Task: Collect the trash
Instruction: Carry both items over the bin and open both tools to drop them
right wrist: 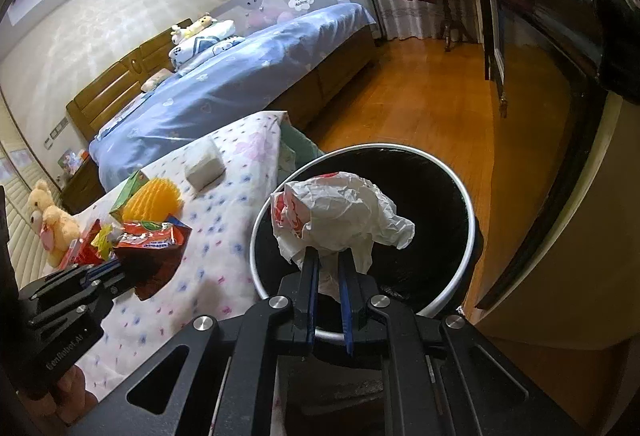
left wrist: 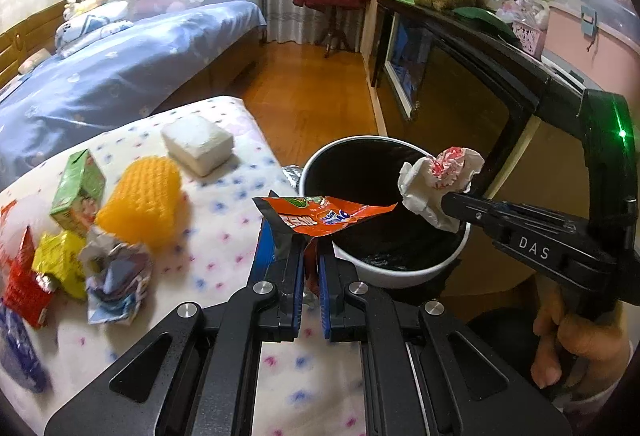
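While both grippers hung over the bin, the right gripper was clamped on a crumpled paper ball directly above the opening, the nearer to dropping. The left gripper pinched an orange wrapper lying crosswise at the near rim. Beyond, more wrappers waited on the tabletop.

Trash bin: round, white-walled, black-lined, upright, mouth open. All positions are given relative to it.

Orange snack wrapper: flattened, printed, clamped at its lower edge, one corner reaching over the bin's near rim.

Crumpled white paper: red-printed ball, pinched and suspended above the bin's mouth.

To the bin's left on the patterned cloth lie a green carton, a yellow wrapper, a red wrapper and a crumpled blue-white wrapper, clustered and touching.
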### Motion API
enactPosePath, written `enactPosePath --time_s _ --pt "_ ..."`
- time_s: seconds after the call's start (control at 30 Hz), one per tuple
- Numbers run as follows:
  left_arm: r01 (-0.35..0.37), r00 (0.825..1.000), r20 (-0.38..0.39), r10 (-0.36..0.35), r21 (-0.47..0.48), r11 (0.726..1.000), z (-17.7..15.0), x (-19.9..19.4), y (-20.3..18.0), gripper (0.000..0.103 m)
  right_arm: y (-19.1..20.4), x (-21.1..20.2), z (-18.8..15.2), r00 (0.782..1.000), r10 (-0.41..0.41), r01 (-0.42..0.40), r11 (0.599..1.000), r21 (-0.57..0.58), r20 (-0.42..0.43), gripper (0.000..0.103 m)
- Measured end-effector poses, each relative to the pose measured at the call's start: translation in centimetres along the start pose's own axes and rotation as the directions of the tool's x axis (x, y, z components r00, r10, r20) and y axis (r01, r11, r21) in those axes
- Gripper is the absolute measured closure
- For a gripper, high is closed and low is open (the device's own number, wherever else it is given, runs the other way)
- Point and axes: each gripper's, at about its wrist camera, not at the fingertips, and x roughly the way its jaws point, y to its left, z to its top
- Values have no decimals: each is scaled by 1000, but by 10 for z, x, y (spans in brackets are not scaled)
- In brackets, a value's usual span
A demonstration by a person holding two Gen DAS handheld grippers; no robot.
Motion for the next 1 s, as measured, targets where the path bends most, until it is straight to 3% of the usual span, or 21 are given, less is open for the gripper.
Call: enactPosePath --time_s 0.73,0.9,1.0 --pt "24 997 -70 -23 17 1000 30 56 -20 97 -25 26 16 998 -14 17 999 38 -60 93" --pt "26 996 -84 -23 39 999 33 68 -26 97 -29 31 18 997 -16 19 999 46 -71 89" --pt "24 996 -92 -20 50 998 32 71 -26 85 -33 34 19 997 -23 27 998 52 -78 88"
